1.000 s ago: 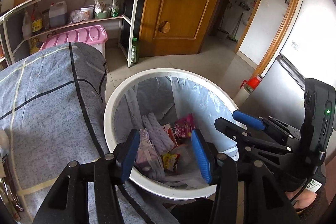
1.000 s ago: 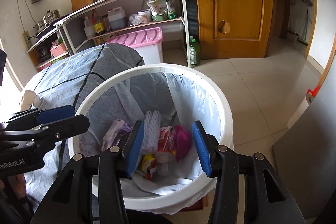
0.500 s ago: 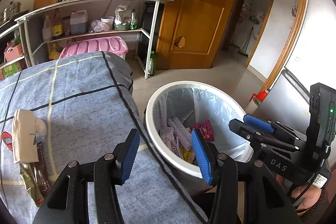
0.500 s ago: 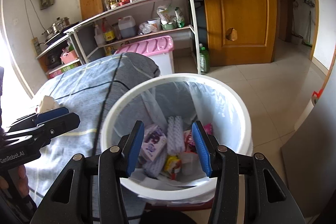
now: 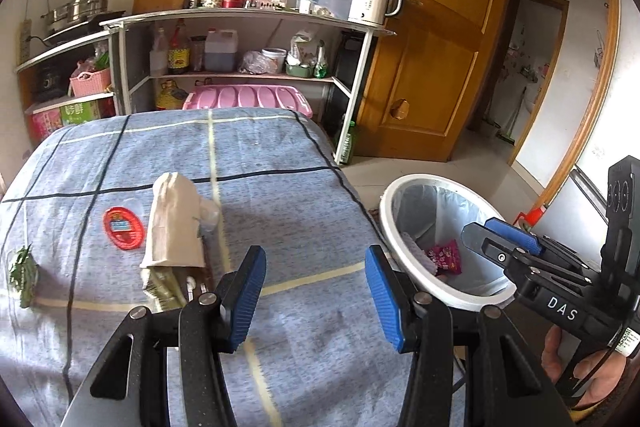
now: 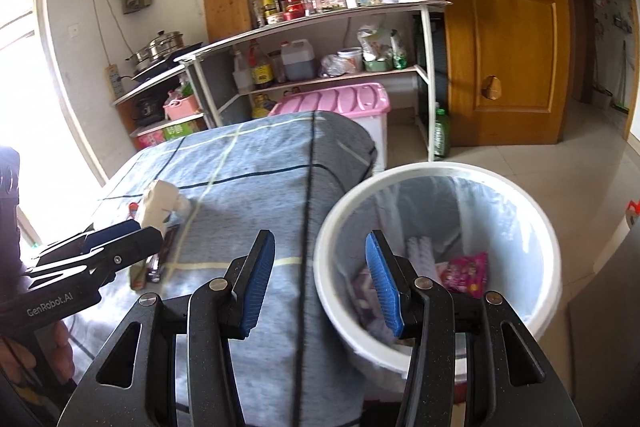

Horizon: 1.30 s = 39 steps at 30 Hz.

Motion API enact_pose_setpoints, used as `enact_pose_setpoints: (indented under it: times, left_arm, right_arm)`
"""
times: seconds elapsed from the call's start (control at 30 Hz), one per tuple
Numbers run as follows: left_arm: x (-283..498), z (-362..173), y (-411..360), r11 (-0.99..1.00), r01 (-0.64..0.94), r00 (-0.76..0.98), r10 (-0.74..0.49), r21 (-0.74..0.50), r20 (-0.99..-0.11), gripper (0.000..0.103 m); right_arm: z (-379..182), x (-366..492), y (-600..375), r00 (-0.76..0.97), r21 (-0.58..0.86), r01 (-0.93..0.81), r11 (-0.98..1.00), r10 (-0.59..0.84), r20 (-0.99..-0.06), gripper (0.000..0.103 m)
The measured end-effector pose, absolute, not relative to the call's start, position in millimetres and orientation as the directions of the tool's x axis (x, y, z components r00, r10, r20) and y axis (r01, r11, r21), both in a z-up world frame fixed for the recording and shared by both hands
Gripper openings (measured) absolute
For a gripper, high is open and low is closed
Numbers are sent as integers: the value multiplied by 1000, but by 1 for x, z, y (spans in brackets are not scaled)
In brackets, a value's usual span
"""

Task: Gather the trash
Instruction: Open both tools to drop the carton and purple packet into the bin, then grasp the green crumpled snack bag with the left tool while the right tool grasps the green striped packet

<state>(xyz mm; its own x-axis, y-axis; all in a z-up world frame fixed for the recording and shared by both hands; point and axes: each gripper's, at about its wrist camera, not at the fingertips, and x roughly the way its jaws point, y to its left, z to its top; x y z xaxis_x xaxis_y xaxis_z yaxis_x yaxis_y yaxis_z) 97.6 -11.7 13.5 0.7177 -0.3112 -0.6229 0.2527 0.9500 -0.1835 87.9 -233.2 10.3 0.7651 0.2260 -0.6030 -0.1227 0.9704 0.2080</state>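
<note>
Fingers of both grippers are seen parted with nothing between the blue pads: the left gripper [image 5: 316,297] hangs over the blue cloth [image 5: 280,195] on the table, and the right gripper [image 6: 318,287] straddles the edge between that cloth and the bin [image 6: 332,219].

What is left to collect lies on the cloth, ahead and to the left of the left fingers: a beige bag [image 5: 174,223], with a green packet [image 5: 162,283] poking out from under its near end, a red lid [image 5: 123,228] just beside it further left, and a green scrap [image 5: 22,275] well apart at the cloth's left edge. The bag's long axis runs roughly away from the camera, nearly in line with the fingers, so a closing across its narrow width is judged possible once the gripper is carried leftward. The left gripper is clearly the nearer; from the right wrist the bag [image 6: 158,205] is seen beyond the left gripper [image 6: 104,243], so it would be reached only across that arm.

A second ago both cameras were held right over the bin, with wrappers [image 5: 444,257] filling the view between the pads. Both have since been swung toward the table, the left further, and the openings are unchanged.
</note>
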Motion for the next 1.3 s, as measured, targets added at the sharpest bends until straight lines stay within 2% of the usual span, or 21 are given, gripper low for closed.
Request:
enact_pose_setpoints:
  times: [0.47,0.53,0.63,1.3]
  left_arm:
    - [80,-6,121,989,-30,754,-72,-143,-652,53]
    - [78,-9,138,988,-57,752,-53,-145,-657,57]
    - [75,-12,160,985,-107,751,-9,-135,-660,57]
    - [98,-40,236,967,-205,712,43,-149,-700,58]
  right_arm:
    - [-4,100,-117,681,190,-341,921,381,-626,49]
    - [-7,102,-103,661,185,-367,912,396,-637,51]
    - [-11,105,-83,634,186,-404,895,421,-649,54]
    - [-48,124,1,495,157,-550,820,472,-730,54]
